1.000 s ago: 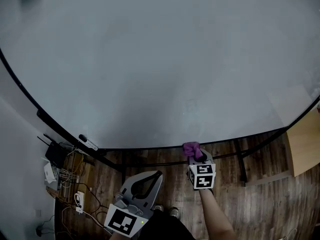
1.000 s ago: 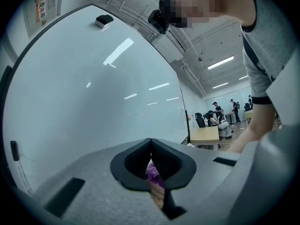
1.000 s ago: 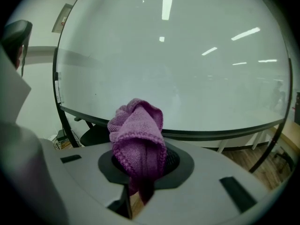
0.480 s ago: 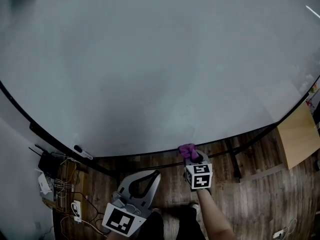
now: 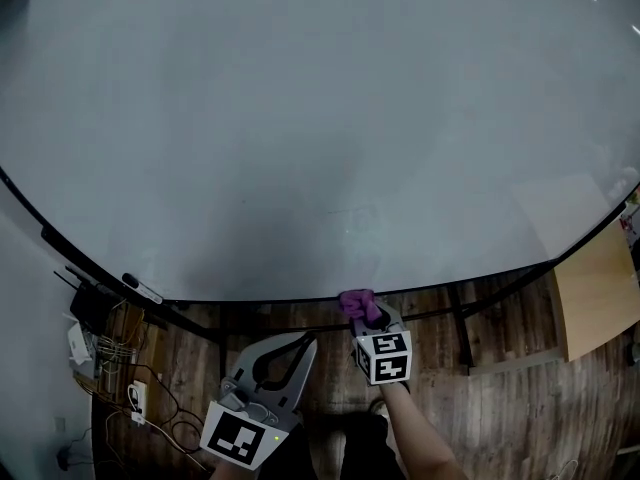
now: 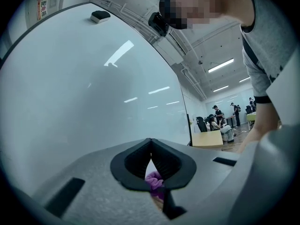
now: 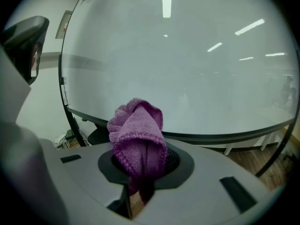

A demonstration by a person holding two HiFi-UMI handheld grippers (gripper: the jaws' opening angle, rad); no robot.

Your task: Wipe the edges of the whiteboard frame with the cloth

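Observation:
The whiteboard [image 5: 320,118] fills most of the head view, and its black bottom frame edge [image 5: 250,300] curves across below it. A purple cloth [image 5: 357,303] sits bunched in my right gripper [image 5: 364,318], which is shut on it and holds it up at that bottom edge. In the right gripper view the cloth [image 7: 138,135] sticks out of the jaws in front of the frame edge [image 7: 211,137]. My left gripper [image 5: 290,353] hangs lower and to the left, away from the board. It is shut with nothing in it [image 6: 151,146].
A marker [image 5: 140,288] lies on the ledge at the board's lower left. Cables and a power strip [image 5: 100,353] lie on the wooden floor below it. The board's stand legs [image 5: 460,323] are right of the cloth. A wooden table [image 5: 600,288] stands at far right.
The head view has drifted, so everything sits a little further left in it. The cloth stays at the bottom frame edge, and both grippers keep their grip and pose.

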